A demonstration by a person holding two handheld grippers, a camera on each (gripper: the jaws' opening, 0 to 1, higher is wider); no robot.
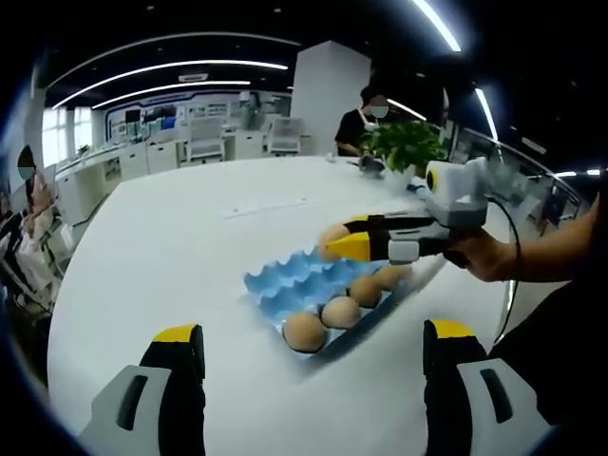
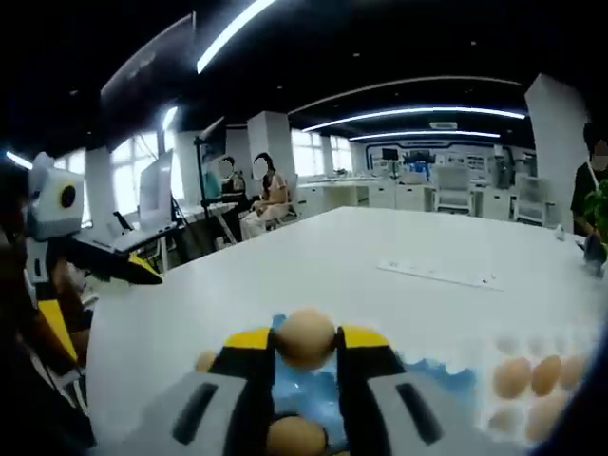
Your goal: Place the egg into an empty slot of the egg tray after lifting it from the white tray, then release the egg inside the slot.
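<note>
Right gripper (image 2: 306, 353), jaws clamped on the egg (image 2: 305, 337), poised directly above the blue egg tray (image 2: 446, 380); left gripper (image 1: 313, 347), jaws wide, stands off.

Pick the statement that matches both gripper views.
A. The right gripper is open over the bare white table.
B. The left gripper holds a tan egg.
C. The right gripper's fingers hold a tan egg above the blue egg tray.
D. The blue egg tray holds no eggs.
C: the right gripper has its fingers closed on the tan egg above the blue egg tray.
</note>
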